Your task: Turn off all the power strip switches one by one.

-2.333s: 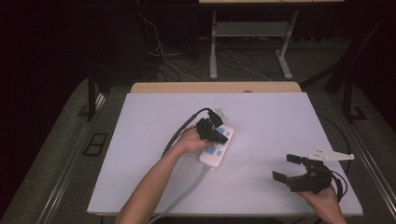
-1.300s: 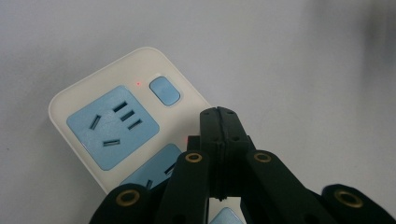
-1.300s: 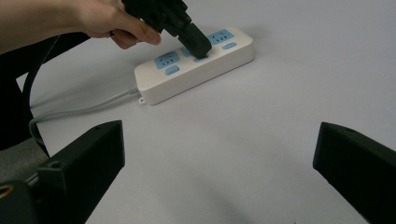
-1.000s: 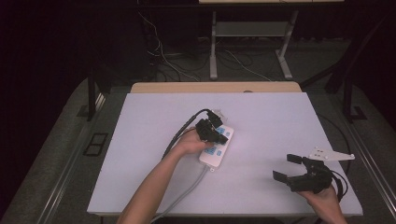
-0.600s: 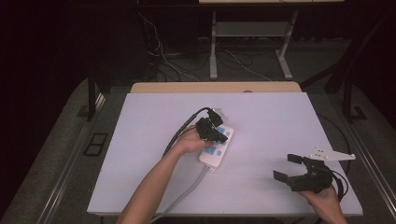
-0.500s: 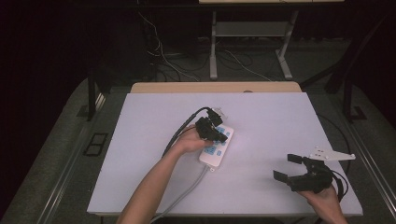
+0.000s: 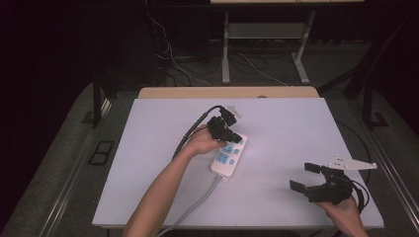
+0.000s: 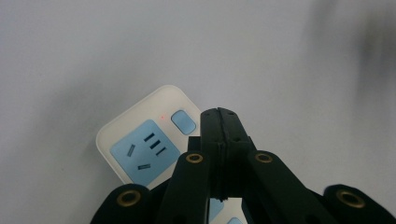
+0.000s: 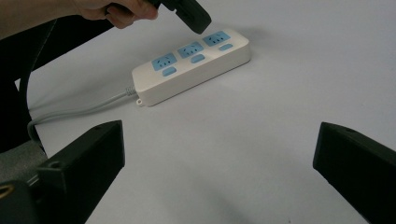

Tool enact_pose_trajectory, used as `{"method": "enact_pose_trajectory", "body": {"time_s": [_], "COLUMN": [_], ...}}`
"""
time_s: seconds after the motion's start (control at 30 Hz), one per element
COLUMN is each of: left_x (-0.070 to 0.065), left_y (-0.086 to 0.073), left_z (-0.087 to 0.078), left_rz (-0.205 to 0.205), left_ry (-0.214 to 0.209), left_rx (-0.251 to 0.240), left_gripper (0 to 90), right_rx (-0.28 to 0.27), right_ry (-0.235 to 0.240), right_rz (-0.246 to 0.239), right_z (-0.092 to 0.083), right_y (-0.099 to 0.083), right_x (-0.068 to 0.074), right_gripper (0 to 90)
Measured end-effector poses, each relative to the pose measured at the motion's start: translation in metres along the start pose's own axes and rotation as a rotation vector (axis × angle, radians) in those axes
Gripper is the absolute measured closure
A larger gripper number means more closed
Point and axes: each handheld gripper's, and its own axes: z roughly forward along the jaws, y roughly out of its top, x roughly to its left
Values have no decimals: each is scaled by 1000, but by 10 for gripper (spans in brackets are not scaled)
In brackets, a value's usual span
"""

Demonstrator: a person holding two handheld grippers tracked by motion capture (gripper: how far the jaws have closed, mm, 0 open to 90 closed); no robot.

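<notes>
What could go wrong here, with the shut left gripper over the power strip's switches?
1. The left gripper, jaws shut, hovers between two buttons; it may press the wrong switch.
2. The power strip lies loose; an angled push could slide it across the table.
3. The right gripper rests open and apart, so it isn't steadying the strip.

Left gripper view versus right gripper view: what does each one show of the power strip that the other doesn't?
Left gripper view: a small red light beside the end switch, with the left gripper shut just above. Right gripper view: the power strip whole, three blue sockets, its grey cord, between the open right gripper jaws. Both: the white table.
</notes>
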Motion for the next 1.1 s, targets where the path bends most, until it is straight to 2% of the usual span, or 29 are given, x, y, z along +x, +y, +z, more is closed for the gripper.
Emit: {"method": "enact_pose_trajectory", "body": {"time_s": [0.37, 0.83, 1.1], "left_x": [6, 13, 15], "left_y": [11, 16, 14], "left_z": [1, 13, 24], "left_rz": [7, -10, -12], "left_ry": [9, 12, 10], "left_rx": [-1, 1, 27], "left_gripper": [895, 895, 895], "right_rx": [-2, -4, -3], "right_ry": [0, 1, 2], "right_rz": [2, 3, 4], "right_z": [0, -1, -1], "right_y": [0, 0, 0], "right_x": [0, -1, 0], "right_gripper": [19, 19, 19]}}
